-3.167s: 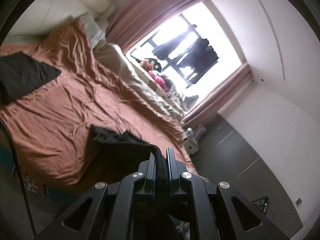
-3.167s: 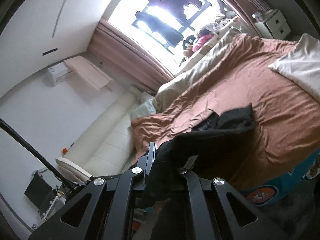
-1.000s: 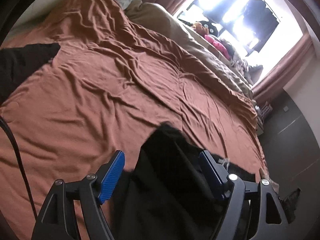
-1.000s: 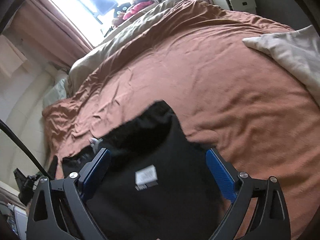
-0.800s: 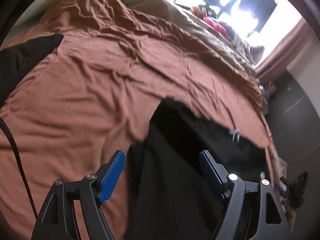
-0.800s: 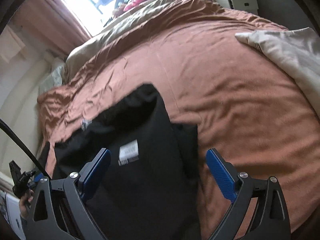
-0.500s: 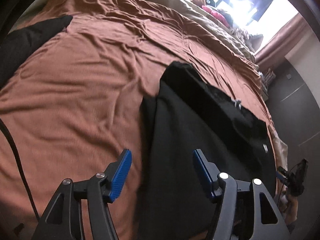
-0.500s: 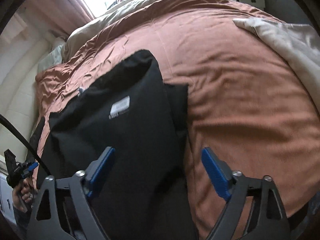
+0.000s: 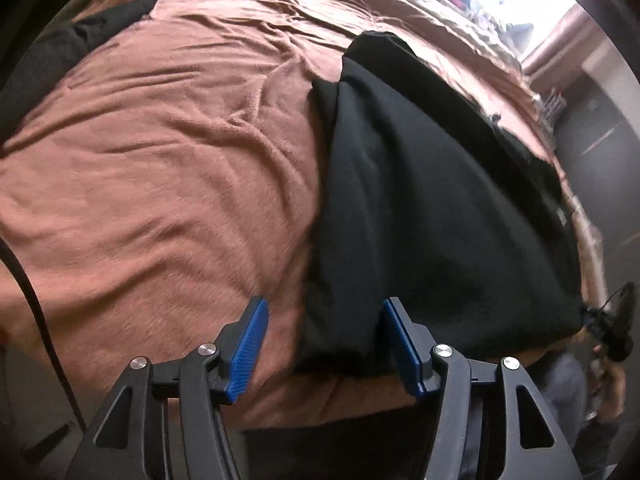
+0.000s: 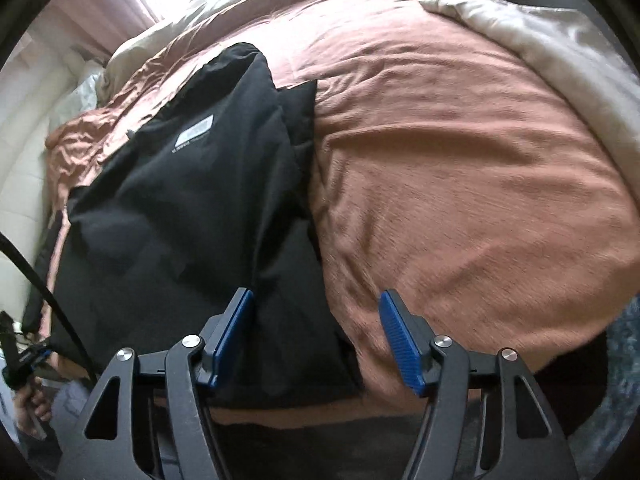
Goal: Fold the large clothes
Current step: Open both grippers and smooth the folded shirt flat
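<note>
A large black garment lies spread on the brown bed cover, folded lengthwise, with a white label facing up. My left gripper hovers over the garment's near left corner. Its blue pads stand apart and its jaws are closing, with the cloth edge below and between them, not pinched. My right gripper hangs over the near right corner of the garment. Its jaws are closing too, and the pads do not press on the cloth.
A second dark cloth lies at the bed's far left corner. A beige blanket covers the right side of the bed cover. The window is at the back. Each view shows the person's other hand and a black cable.
Both grippers held the black garment up, then let it go. It now lies flat on the bed. Both grippers sank toward its near edge and their jaws narrowed.
</note>
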The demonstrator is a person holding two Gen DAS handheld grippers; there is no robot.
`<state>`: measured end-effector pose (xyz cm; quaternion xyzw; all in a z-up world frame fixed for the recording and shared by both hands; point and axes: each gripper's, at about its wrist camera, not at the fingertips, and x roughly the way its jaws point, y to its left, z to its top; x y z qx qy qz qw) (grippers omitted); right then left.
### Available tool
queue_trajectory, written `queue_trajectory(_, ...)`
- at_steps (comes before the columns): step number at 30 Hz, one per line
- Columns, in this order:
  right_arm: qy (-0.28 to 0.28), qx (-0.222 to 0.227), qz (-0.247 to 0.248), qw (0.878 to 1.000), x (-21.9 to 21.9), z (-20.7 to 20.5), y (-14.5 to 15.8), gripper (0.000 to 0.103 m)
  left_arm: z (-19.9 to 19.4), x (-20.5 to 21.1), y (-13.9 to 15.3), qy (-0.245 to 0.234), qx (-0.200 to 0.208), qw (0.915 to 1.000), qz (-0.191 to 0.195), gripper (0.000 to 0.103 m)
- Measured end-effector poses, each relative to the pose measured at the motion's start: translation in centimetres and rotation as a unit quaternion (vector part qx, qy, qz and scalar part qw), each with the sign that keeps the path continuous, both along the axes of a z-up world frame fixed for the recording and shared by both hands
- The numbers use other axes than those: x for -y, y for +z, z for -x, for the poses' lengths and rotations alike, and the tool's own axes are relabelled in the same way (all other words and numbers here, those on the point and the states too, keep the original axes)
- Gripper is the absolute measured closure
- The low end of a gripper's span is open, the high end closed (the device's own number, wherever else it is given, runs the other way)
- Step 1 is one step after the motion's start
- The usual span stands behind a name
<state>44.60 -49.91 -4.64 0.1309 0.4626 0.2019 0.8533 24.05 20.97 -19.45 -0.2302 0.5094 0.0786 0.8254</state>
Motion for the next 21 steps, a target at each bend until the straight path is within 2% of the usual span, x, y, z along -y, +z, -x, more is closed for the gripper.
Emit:
queue_trajectory(3, -0.015, 0.003, 0.019, 1.000, 0.3, 1.3, 1.3, 0.040, 0.7, 0.1, 0.8, 0.008, -0.009, 0.9996, -0.026, 0.043)
queue_trajectory(6, -0.019, 0.029, 0.024, 0.999, 0.6, 3.0, 3.5, 0.040, 1.7, -0.1, 2.4, 0.023, 0.010, 0.9988, -0.041, 0.043)
queue_trajectory(9, -0.006, 0.053, 0.011, 0.999, 0.1, 4.6, 5.7, 0.040, 2.2, 0.3, 4.1, 0.026, 0.041, 0.9982, -0.035, 0.043)
queue_trajectory(15, 0.049, 0.083, -0.003, 0.995, -3.4, 6.8, 8.5, 0.040, 0.8, 3.6, 6.7, -0.010, 0.082, 0.9957, -0.043, 0.043)
queue_trajectory(21, 0.116, 0.074, 0.013, 0.990, -9.3, 5.8, 8.4, 0.040, -1.8, 6.5, 5.8, -0.047, 0.078, 0.9952, -0.035, 0.043)
